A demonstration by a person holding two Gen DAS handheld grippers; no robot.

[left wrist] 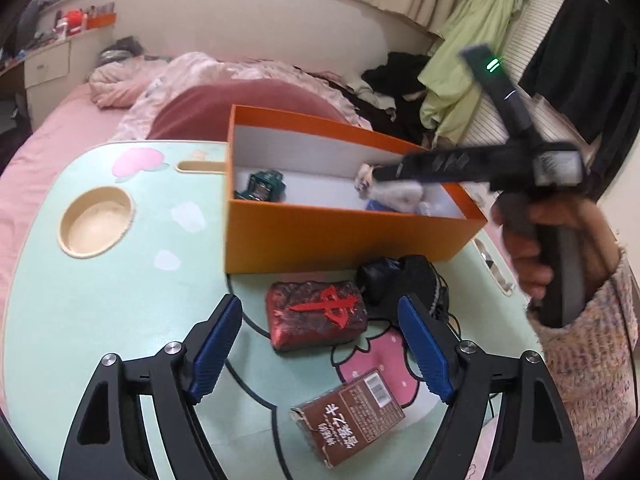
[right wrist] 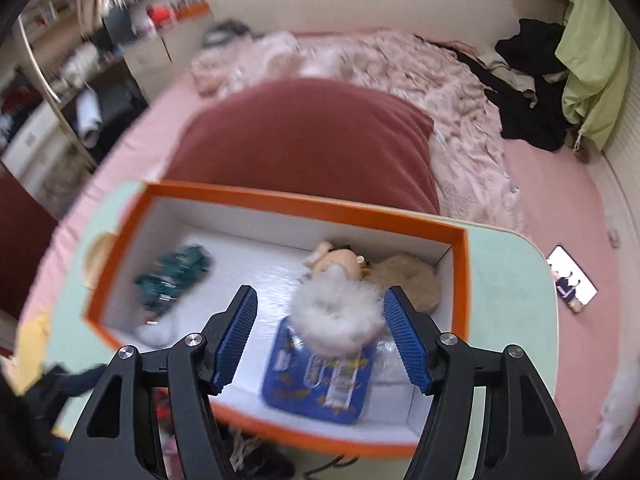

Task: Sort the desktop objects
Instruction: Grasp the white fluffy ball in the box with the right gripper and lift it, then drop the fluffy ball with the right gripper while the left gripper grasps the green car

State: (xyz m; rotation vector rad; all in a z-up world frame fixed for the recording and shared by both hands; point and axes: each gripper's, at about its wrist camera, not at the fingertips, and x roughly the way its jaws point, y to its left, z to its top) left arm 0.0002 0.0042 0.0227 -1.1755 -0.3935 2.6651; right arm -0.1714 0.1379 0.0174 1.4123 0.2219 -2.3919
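Blur smears much of the right wrist view, so the green toy (right wrist: 176, 280) at the left end of the orange box (right wrist: 276, 202) and the things below the box's near wall are hard to make out. A white fluffy toy (right wrist: 336, 316) hangs in front of the right gripper (right wrist: 324, 340); it sits nearer the right pad, and whether that pad touches it cannot be told, while the left pad stands clear of it. Under it lie a blue packet (right wrist: 316, 384), a doll's head (right wrist: 340, 262) and a tan furry thing (right wrist: 408, 280), partly hidden.

The box lies with its long axis running left to right across the pale green lap table (left wrist: 80, 300), against the table's far edge.

From the left wrist view, the left gripper (left wrist: 320, 344) stands wide open with nothing between its pads, above a red block (left wrist: 316, 312) marked with a red character, whose long axis also runs left to right. A black pouch (left wrist: 400, 280) touches the block's right end, and a brown packet (left wrist: 352, 416) lies nearer, tilted. Bare tabletop stretches to the left, around a round cup recess (left wrist: 96, 222).
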